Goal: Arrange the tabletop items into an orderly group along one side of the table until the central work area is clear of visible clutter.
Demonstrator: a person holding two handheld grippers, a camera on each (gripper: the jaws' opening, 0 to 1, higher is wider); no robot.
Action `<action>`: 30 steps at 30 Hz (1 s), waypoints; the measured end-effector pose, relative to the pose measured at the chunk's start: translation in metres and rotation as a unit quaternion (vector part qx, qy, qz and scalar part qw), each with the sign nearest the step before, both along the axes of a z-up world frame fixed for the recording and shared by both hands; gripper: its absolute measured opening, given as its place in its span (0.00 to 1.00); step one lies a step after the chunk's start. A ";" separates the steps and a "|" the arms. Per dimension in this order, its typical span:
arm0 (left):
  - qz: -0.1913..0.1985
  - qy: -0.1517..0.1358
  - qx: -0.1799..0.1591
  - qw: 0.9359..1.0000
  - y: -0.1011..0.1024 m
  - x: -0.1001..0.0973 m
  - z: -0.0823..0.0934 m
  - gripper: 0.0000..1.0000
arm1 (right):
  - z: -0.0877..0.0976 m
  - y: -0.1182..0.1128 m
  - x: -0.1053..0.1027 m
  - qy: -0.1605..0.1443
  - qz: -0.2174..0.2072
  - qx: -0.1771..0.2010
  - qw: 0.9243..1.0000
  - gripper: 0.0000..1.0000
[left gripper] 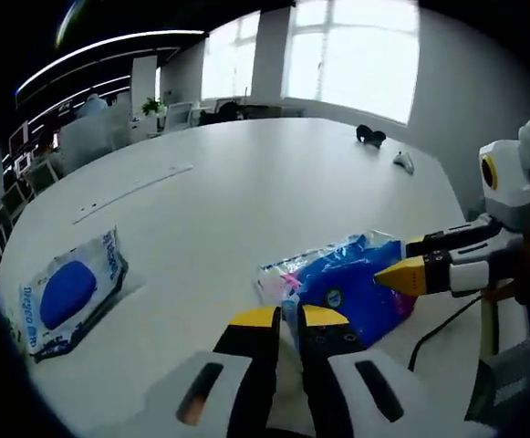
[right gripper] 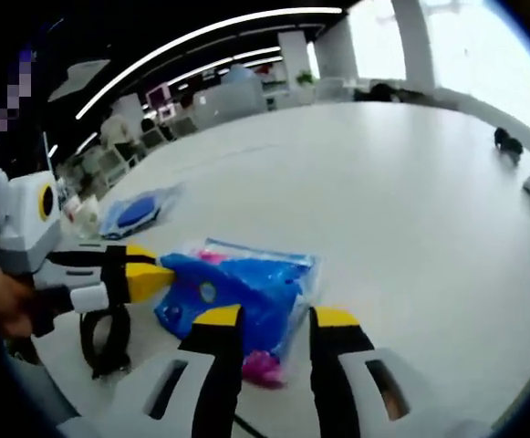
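Note:
A blue plastic packet [left gripper: 356,285] with pink print and a clear edge lies on the white table [left gripper: 246,182] close to me. My left gripper [left gripper: 289,317] is shut on the packet's clear near edge, and in the right gripper view it [right gripper: 150,274] comes in from the left at the packet's [right gripper: 237,283] side. My right gripper [right gripper: 276,317] stands open, with the packet's end between its jaws. Seen in the left gripper view, the right gripper [left gripper: 412,260] reaches in from the right at the packet's far corner.
A white wipes pack with a blue lid [left gripper: 68,297] [right gripper: 132,212] lies further along the table. A small black object [left gripper: 370,135] and a small white one [left gripper: 403,161] sit near the far edge. A black cable loop [right gripper: 105,342] hangs by the near edge.

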State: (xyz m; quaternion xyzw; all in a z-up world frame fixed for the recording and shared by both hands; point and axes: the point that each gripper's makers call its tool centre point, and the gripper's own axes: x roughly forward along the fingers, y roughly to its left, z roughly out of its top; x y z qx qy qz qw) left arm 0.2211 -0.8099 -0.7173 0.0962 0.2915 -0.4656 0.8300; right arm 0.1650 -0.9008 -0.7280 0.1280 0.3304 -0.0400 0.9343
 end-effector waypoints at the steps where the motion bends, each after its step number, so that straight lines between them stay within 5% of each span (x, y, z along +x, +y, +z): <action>1: 0.000 0.001 0.000 1.000 0.000 0.000 0.000 0.06 | 0.000 0.000 0.000 0.001 -0.002 0.002 1.000 0.21; 6: 0.004 -0.001 0.000 1.000 0.003 0.001 0.001 0.04 | -0.001 -0.003 -0.002 0.006 -0.005 -0.004 1.000 0.12; 30: 0.021 -0.002 -0.027 0.999 0.003 0.006 0.024 0.01 | 0.017 -0.005 0.006 -0.004 -0.016 -0.006 1.000 0.04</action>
